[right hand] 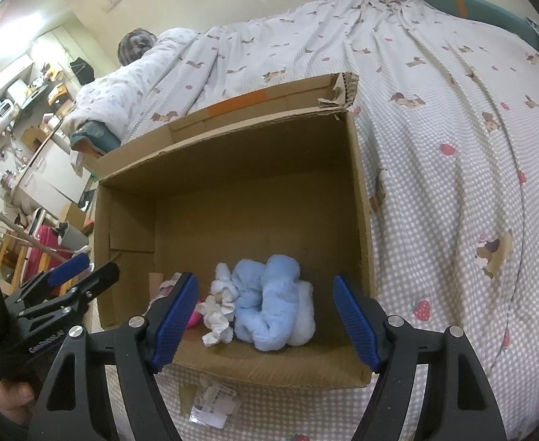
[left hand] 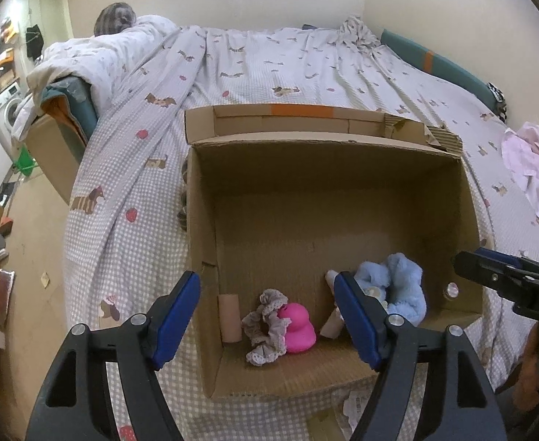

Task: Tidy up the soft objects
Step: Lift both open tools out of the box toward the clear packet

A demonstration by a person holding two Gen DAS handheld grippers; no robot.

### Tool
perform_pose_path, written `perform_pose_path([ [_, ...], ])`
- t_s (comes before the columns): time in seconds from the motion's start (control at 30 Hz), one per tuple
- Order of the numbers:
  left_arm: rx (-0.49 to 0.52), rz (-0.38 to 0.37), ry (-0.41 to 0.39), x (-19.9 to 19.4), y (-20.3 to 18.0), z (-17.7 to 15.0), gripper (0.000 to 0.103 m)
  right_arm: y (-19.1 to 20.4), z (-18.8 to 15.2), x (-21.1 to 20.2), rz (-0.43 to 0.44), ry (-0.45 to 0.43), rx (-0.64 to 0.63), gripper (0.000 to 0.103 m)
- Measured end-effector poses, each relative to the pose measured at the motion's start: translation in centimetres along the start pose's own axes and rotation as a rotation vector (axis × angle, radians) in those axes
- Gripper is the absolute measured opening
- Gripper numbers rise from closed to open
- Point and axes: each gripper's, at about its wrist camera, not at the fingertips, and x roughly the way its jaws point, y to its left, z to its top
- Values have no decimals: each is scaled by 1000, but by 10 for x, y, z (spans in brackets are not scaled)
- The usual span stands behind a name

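We count one cardboard box [left hand: 343,191] on the bed. Inside it we see one blue plush toy [right hand: 269,301], one pink rubber duck [left hand: 299,327], one lacy grey scrunchie [left hand: 266,330], one white frilly scrunchie [right hand: 218,312], and two cardboard tubes: one [left hand: 231,318] upright at the left wall, another [left hand: 334,321] leaning mid-box. One pink crumpled cloth [left hand: 534,172] lies outside.

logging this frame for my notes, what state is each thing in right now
left hand-held gripper: open, empty, above the box's near edge
right hand-held gripper: open, empty, aimed at the blue toy
brown cardboard box: open-topped, on the bed, far flap folded back
light blue plush toy: lying inside the box, near right corner
pink rubber duck: inside the box
grey lace scrunchie: inside, touching the duck
cardboard tube: upright against the box's left wall
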Motion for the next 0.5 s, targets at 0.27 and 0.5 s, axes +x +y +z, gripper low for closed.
perform_pose_path([
  [0.27, -57, 12, -4, -16, 15, -5, 73, -4, -5, -6, -11, -1, 16, 80],
  [0.5, -106, 52, -2, -29, 28, -12, 73, -3, -15, -13, -34, 3, 10, 80],
])
